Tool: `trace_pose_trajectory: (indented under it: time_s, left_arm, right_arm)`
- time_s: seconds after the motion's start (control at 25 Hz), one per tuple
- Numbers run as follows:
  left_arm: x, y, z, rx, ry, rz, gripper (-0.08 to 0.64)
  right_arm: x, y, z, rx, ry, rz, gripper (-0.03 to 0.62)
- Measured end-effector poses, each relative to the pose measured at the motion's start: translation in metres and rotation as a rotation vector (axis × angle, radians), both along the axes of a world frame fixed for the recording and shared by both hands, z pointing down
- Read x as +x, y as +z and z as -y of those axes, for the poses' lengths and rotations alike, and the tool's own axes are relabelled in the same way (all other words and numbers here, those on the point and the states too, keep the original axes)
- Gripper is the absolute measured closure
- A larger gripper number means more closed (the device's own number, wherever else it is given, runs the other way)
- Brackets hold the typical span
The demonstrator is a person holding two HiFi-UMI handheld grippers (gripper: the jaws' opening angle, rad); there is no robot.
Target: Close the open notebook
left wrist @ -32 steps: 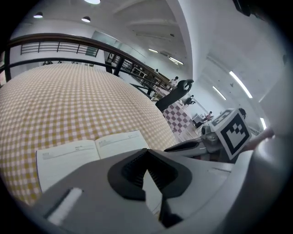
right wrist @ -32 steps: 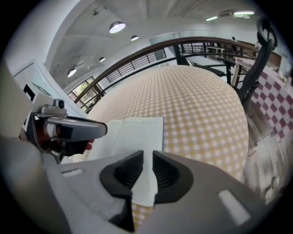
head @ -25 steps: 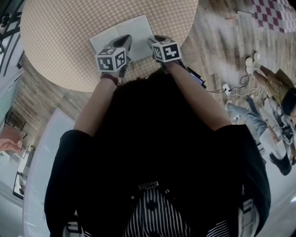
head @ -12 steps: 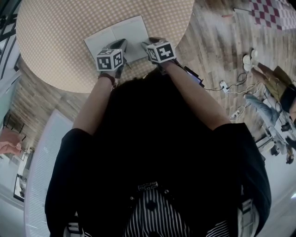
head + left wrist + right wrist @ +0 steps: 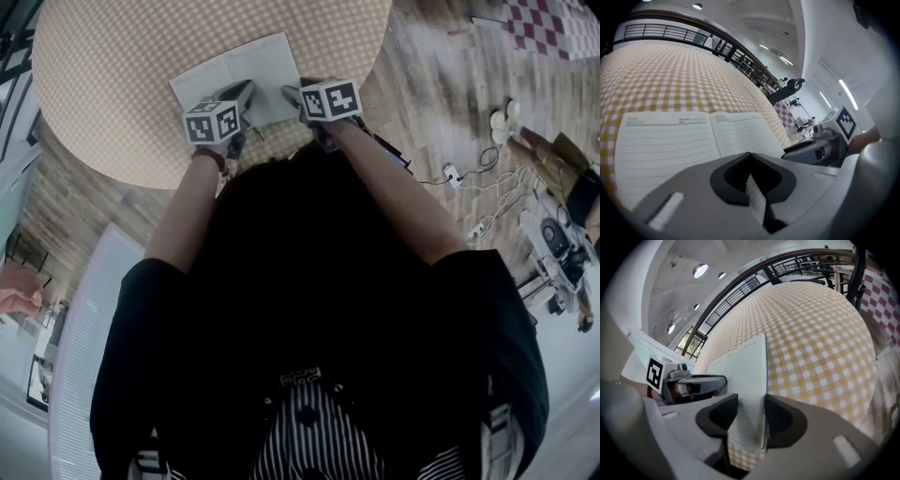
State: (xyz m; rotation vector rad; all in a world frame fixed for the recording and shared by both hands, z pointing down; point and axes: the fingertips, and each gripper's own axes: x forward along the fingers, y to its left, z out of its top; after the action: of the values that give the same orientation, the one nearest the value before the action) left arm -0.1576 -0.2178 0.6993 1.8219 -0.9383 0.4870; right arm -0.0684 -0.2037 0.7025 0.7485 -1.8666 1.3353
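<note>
Head view: open notebook (image 5: 246,64) lies flat near the table's (image 5: 112,84) near edge. Left gripper (image 5: 750,157), tips together, hovers over left page. Right gripper (image 5: 751,408), jaws just spread wide, straddles right page edge without pinching. Probably light, floppy; take the stiffer cover edge.

Soft, even indoor light from ceiling lamps (image 5: 700,270) and strip lights (image 5: 848,93); shadows are faint. Both gripper views curve strongly toward dark round borders, with the notebook (image 5: 670,145) sharp and the nearest parts blurred. Head view: dim, with the floor (image 5: 450,84) smeared.
</note>
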Motion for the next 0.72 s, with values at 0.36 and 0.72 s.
trace_pose_trajectory:
  time_s: [0.36,0.72]
  left_arm:
    - [-0.013,-0.018,-0.004,0.006,-0.065,-0.127,0.555]
    - [-0.020,-0.041,-0.007,0.022,-0.118,-0.190,0.555]
  right_arm:
    - [-0.014,-0.048,-0.007,0.020,-0.008,0.140,0.423]
    - [-0.062,-0.095,-0.026,0.046,-0.056,0.234,0.439]
